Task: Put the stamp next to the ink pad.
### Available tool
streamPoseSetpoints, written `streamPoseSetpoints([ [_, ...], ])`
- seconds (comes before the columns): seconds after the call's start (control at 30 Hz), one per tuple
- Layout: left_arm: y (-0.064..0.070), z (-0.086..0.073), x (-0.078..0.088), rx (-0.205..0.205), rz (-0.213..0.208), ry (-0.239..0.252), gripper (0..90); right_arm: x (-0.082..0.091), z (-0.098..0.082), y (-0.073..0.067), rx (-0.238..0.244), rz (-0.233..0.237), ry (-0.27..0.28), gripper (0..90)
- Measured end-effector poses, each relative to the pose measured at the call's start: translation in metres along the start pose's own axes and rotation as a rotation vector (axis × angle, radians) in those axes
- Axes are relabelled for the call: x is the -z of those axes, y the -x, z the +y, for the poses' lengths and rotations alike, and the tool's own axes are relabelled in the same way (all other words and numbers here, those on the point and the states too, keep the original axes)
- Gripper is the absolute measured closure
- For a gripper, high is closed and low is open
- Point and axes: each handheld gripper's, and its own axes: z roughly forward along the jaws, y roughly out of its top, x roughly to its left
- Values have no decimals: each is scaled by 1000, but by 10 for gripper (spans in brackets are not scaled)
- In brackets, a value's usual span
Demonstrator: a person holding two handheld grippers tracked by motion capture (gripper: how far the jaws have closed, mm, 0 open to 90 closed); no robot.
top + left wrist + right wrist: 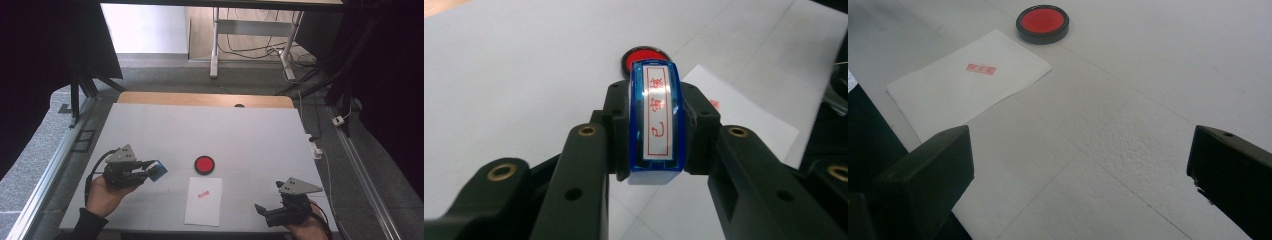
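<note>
Black jaws of the left gripper (655,125) clamp a blue rectangular stamp (655,120) by its sides, red characters on its white face turned toward the camera. Beyond the stamp, past the jaw tips, sits a round red ink pad (644,56) on the white worktop (514,75); a white paper sheet (744,115) lies ahead and to the right. Right gripper (1080,165) is held with jaws wide apart, nothing between them. Ahead and left of it lies the sheet bearing a red stamped mark (981,69); the ink pad is farther on, just beyond the sheet.
</note>
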Motion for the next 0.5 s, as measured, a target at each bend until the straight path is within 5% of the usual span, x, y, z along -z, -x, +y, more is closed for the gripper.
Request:
streamPoseSetpoints([
  [0.5, -18, -13, 1, 46, 122, -52, 694, 10, -6, 8, -48, -27, -1, 0],
])
